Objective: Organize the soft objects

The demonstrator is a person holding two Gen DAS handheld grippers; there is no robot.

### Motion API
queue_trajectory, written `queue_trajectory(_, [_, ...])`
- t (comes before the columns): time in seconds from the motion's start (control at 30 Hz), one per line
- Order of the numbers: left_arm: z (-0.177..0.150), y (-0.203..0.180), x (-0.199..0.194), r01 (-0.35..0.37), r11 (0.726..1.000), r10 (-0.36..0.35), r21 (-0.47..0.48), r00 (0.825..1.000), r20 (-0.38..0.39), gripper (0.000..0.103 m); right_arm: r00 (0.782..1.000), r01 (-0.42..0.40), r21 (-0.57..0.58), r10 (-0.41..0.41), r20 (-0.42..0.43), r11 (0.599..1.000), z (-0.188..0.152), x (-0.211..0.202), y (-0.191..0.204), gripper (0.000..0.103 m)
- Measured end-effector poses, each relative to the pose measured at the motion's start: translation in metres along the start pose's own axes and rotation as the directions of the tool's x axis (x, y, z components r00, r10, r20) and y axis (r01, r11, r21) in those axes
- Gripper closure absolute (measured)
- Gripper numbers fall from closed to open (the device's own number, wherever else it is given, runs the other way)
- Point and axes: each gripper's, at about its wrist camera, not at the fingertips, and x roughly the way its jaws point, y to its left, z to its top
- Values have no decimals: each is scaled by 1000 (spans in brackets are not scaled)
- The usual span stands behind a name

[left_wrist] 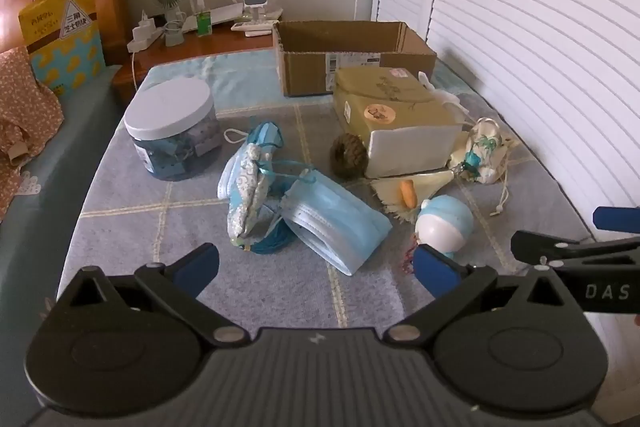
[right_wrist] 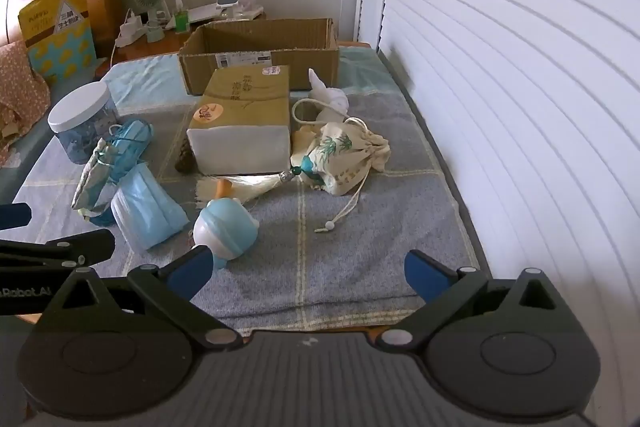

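Note:
Soft things lie on a grey checked blanket [left_wrist: 140,203]. A stack of blue face masks [left_wrist: 340,223] lies just ahead of my open, empty left gripper [left_wrist: 316,267], with a patterned cloth pouch [left_wrist: 250,187] beside it. A blue-and-white duck toy [left_wrist: 444,223] lies to the right. A cream drawstring bag [right_wrist: 348,155] with a bamboo print and a white rabbit toy [right_wrist: 332,99] lie further right. My right gripper [right_wrist: 308,275] is open and empty above the blanket, with the duck toy [right_wrist: 224,223] at its left finger. An open cardboard box [left_wrist: 352,55] stands at the back.
A green tea box [left_wrist: 396,119] lies mid-blanket with a brown fuzzy ball [left_wrist: 348,155] against it. A white-lidded plastic jar [left_wrist: 172,131] stands left. A white louvred door [right_wrist: 520,107] runs along the right. A wooden nightstand [left_wrist: 208,43] with a fan and chargers is behind.

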Motion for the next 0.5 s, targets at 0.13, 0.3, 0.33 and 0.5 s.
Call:
queue_trajectory(0.13, [0, 0, 0, 1, 1000, -1, 0, 1000, 1, 1, 1000, -5, 0, 5, -5, 1000, 0, 0, 0, 0])
queue_trajectory(0.3, [3, -2, -3, -4, 1000, 4, 2, 1000, -1, 1, 1000, -10, 6, 10, -3, 1000, 1, 0, -1, 0])
queue_trajectory(0.33, [3, -1, -3, -2, 1000, 2, 1, 1000, 0, 1, 1000, -11, 6, 11, -3, 1000, 0, 0, 0, 0])
queue_trajectory(0.5, [3, -2, -4, -2, 1000, 2, -1, 1000, 2, 1, 1000, -5, 2, 5, -1, 1000, 2, -3, -3, 0])
